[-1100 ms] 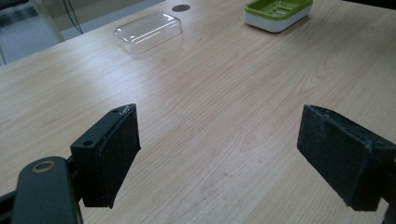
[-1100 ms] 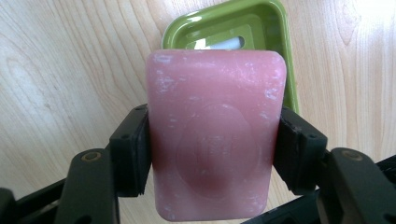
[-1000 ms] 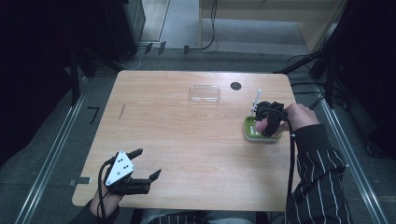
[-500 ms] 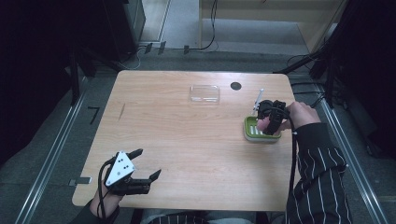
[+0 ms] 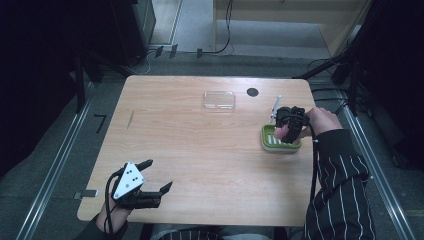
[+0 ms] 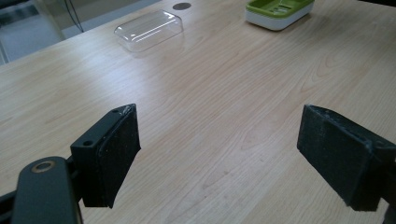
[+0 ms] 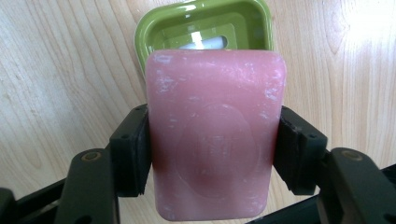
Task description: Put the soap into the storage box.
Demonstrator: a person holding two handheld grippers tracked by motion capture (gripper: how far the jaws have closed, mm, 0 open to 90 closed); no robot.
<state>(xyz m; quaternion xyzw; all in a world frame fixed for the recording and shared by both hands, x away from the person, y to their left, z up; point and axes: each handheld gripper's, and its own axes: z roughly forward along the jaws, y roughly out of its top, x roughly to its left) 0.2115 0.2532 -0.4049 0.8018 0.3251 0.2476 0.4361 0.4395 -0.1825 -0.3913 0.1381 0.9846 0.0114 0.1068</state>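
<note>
Your pink soap [image 7: 212, 140] hides most of the green dish [image 7: 159, 28] (near rim included); the white stick [image 5: 275, 106] is too small to identify.

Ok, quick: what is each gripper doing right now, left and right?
Left gripper: open, holding nothing, low over the table.
Right gripper: shut on the pink soap bar, above the green soap dish.

A lab: bare wooden table [image 5: 200, 150] ringed by floor cables [image 5: 220, 45].
</note>
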